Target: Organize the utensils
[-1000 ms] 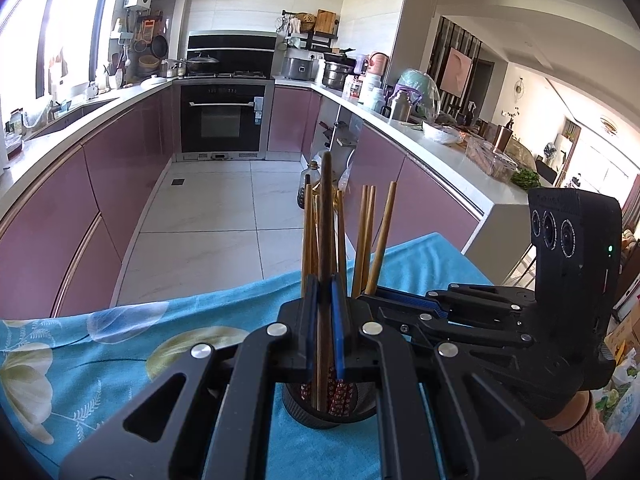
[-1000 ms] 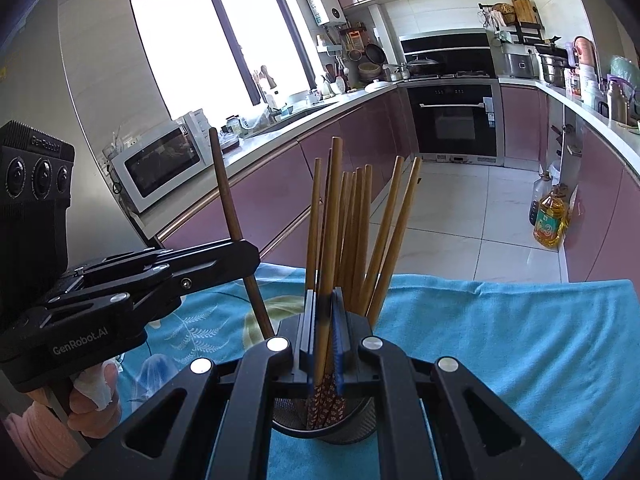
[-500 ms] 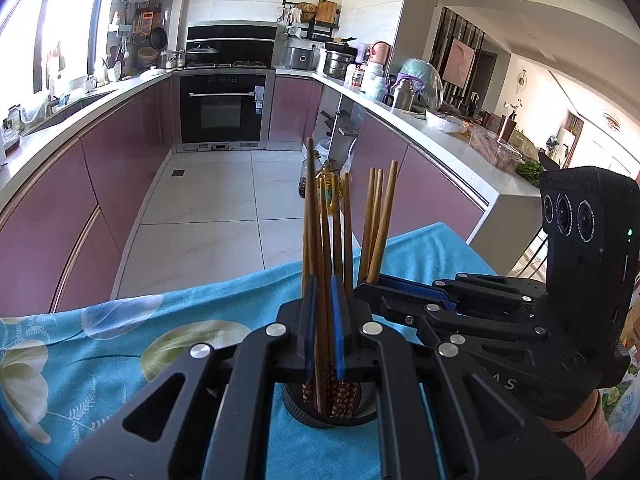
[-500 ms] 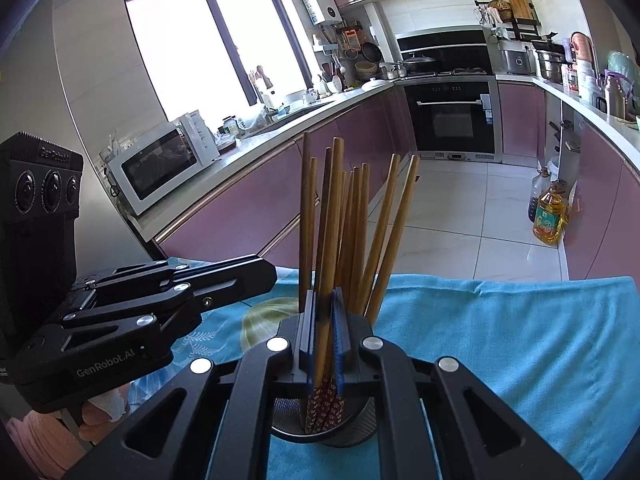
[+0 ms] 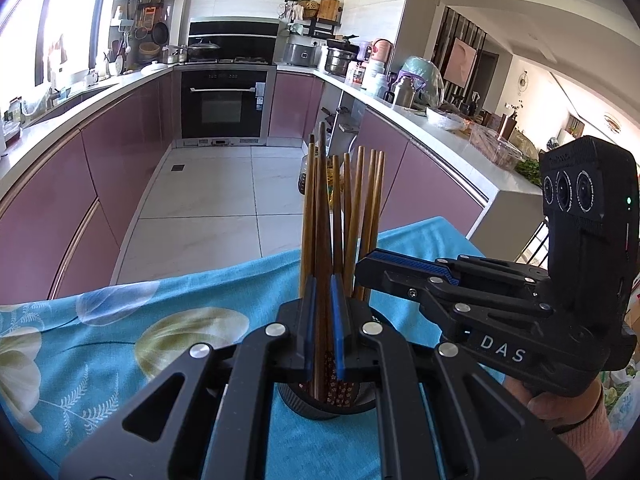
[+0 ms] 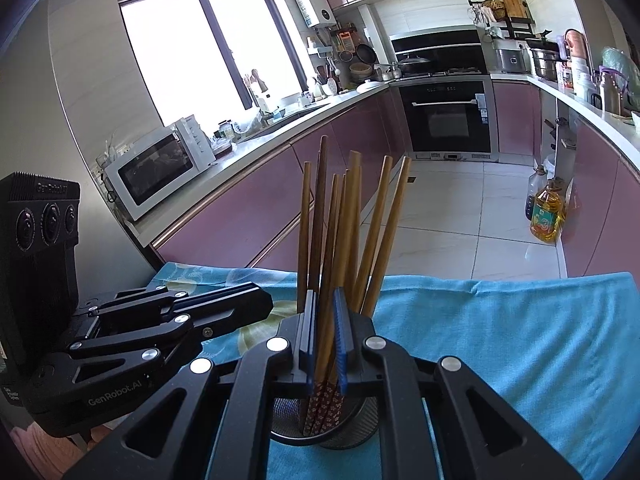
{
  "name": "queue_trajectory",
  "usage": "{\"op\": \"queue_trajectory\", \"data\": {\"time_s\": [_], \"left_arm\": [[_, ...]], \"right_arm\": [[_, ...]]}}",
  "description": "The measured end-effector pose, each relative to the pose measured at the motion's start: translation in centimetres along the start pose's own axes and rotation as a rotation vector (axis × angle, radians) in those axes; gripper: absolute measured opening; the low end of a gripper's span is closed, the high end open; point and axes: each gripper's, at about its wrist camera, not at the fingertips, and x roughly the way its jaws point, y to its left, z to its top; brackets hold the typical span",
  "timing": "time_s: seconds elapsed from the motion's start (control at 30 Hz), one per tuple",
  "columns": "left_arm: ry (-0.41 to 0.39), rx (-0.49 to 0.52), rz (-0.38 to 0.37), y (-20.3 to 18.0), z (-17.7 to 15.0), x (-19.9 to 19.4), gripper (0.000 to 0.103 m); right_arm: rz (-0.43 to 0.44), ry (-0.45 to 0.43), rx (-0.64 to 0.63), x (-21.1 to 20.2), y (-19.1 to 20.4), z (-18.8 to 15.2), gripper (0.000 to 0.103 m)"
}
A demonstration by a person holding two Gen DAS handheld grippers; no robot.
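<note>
Wooden chopsticks (image 6: 344, 236) stand bundled in the black mesh cup (image 6: 360, 424) on the blue cloth (image 6: 520, 340), near its front edge. The left gripper (image 5: 320, 316) is pinched tight on 1 dark stick, its tip already down in the cup. The right gripper (image 6: 324, 336) looks closed on another stick, though its jaws have just been easing apart, so that hold may be loosening. Most sticks are in; these 2 still need letting go.
</note>
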Motion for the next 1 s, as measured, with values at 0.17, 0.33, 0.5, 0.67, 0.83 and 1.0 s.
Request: {"op": "queue_trajectory", "data": {"time_s": [0.17, 0.33, 0.5, 0.67, 0.83, 1.0], "left_arm": [[-0.012, -0.005, 0.005, 0.1, -0.5, -0.4, 0.013], [-0.034, -0.014, 0.025, 0.1, -1.2, -1.1, 0.028], [-0.097, -0.042, 0.073, 1.2, -2.8, -3.1, 0.055], [-0.185, -0.068, 0.143, 2.6, -5.1, -6.0, 0.095], [-0.237, -0.119, 0.191, 4.0, -7.6, -8.2, 0.098], [-0.311, -0.121, 0.281, 4.3, -10.3, -10.1, 0.098]], "right_arm": [[0.0, -0.002, 0.001, 0.0, 0.1, 0.0, 0.01], [0.002, -0.012, -0.005, -0.6, 0.2, -0.4, 0.018], [-0.031, -0.051, -0.033, -1.9, 0.9, -1.4, 0.042], [-0.085, -0.11, -0.079, -3.6, 1.9, -3.2, 0.07], [-0.153, -0.204, -0.124, -5.3, 3.2, -5.4, 0.096], [-0.213, -0.265, -0.136, -6.3, 4.2, -7.5, 0.096]]}}
